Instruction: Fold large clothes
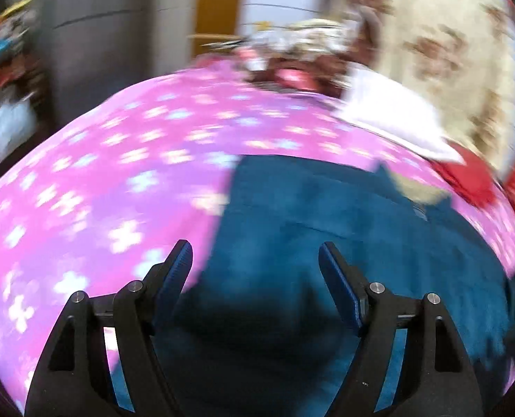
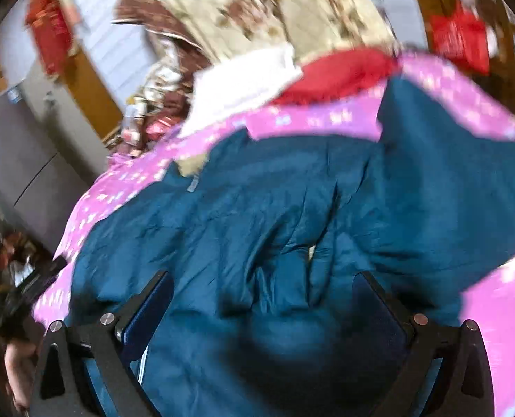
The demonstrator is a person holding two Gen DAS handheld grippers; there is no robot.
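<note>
A large dark teal jacket [image 1: 327, 215] lies crumpled on a pink bedspread with white flowers [image 1: 101, 173]. Its cream fleece collar lining [image 1: 421, 191] shows at the far end. My left gripper [image 1: 255, 245] hangs open over the jacket's left edge, with nothing between its blue pads. In the right wrist view the jacket [image 2: 257, 201] fills the middle, one part stretching to the upper right. My right gripper [image 2: 261, 274] stands wide open just above a rumpled fold. Whether its pads touch the cloth is blurred. Both views are smeared by motion.
A cream floral quilt [image 2: 257, 7], a white cloth [image 2: 243, 73] and a red cloth [image 2: 337, 73] are piled at the bed's far end. A grey cabinet [image 2: 14, 146] stands left of the bed. A person's hand [image 2: 17, 358] shows at the lower left.
</note>
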